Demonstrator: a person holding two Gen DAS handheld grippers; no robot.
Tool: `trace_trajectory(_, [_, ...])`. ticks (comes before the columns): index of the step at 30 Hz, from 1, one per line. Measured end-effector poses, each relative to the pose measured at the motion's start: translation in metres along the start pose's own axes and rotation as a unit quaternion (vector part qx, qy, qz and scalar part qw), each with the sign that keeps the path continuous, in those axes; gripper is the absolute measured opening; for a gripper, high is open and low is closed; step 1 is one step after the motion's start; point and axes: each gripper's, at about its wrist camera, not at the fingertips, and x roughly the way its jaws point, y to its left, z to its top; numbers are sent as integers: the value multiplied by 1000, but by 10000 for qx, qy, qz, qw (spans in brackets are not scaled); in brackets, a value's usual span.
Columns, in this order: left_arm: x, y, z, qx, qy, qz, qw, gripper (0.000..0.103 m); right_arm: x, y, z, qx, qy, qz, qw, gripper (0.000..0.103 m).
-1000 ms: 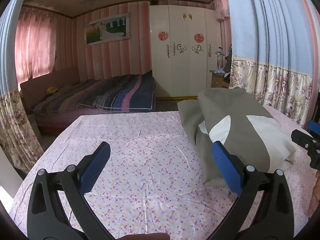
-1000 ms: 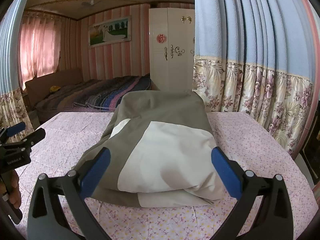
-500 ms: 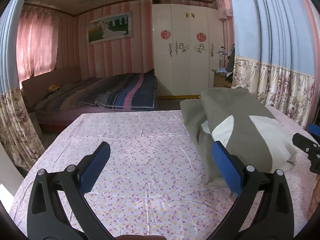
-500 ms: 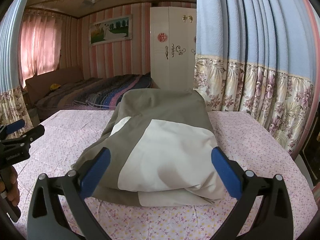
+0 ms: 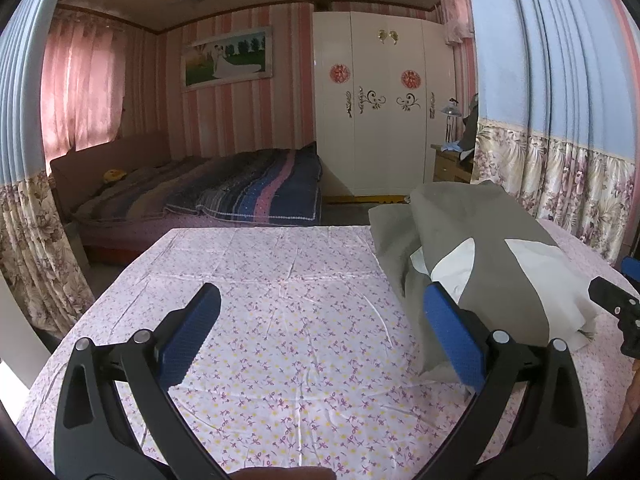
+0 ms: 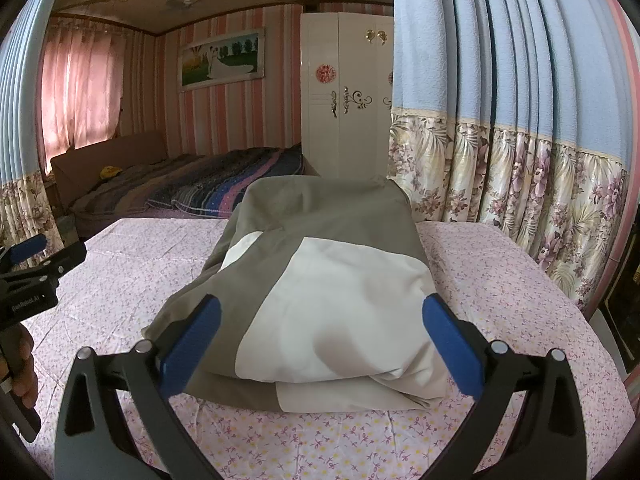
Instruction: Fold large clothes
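A bedroom with pink striped walls; a floral-print sheet [image 5: 304, 320] covers the work surface. The garment [image 6: 332, 280], grey with white panels, lies on it as a thick folded bundle straight ahead of the right gripper [image 6: 320, 332], whose jaws gape wide and empty just short of its near edge. The left gripper [image 5: 320, 324] is likewise spread, holding nothing, the bundle off to its right. Folding looks about finished; the next move probably calls only for squaring or pressing the stack.
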Motion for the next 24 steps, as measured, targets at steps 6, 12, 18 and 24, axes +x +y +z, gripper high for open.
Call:
trace_trajectory(6, [0,1,0,-1,5,1,10000,100,0,-1,0,-6,13,5,10000,101])
trace_trajectory(12, [0,1,0,2,6,14,10000,100,0,0,0,-5,10,1,10000,101])
trace_trajectory(18, [0,-1,-1,-2,-12,72,10000,100,0,0,-1,-21,22,7,10000,101])
trace_trajectory(24, [0,-4,-1,2,7,73,10000,100,0,-1,-2,-21,25,15,10000,101])
